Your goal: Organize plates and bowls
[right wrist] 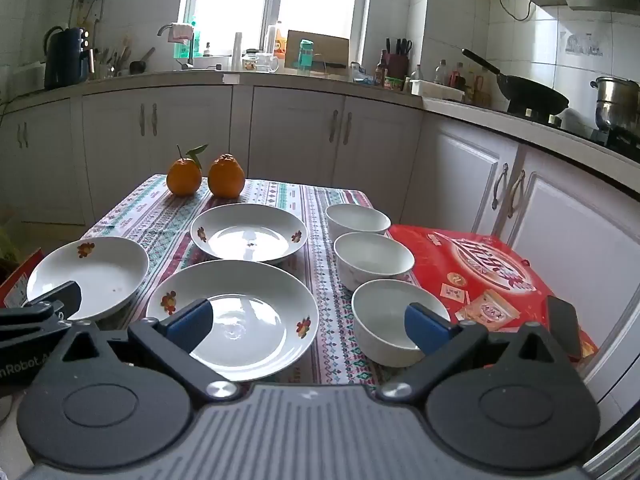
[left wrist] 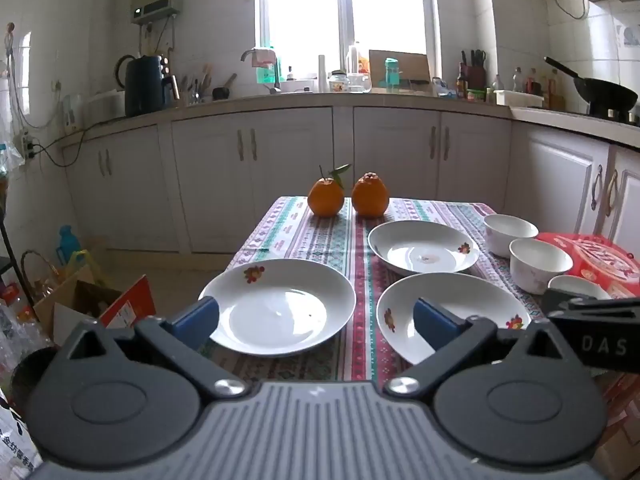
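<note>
Three white plates with flower prints lie on the patterned tablecloth: a left plate (left wrist: 280,304) (right wrist: 92,272), a far plate (left wrist: 424,246) (right wrist: 248,232) and a near plate (left wrist: 452,312) (right wrist: 236,316). Three white bowls stand in a row at the right: far (right wrist: 356,218), middle (right wrist: 374,260) and near (right wrist: 390,316). My left gripper (left wrist: 316,320) hovers open over the near table edge between the left and near plates. My right gripper (right wrist: 308,324) is open too, its blue pads over the near plate and the near bowl. Neither holds anything.
Two oranges (left wrist: 348,196) sit at the table's far edge. A red printed box (right wrist: 492,280) lies right of the bowls. White cabinets and a cluttered counter run behind, with a wok (right wrist: 532,98) on the stove. Cardboard boxes (left wrist: 96,304) stand on the floor at the left.
</note>
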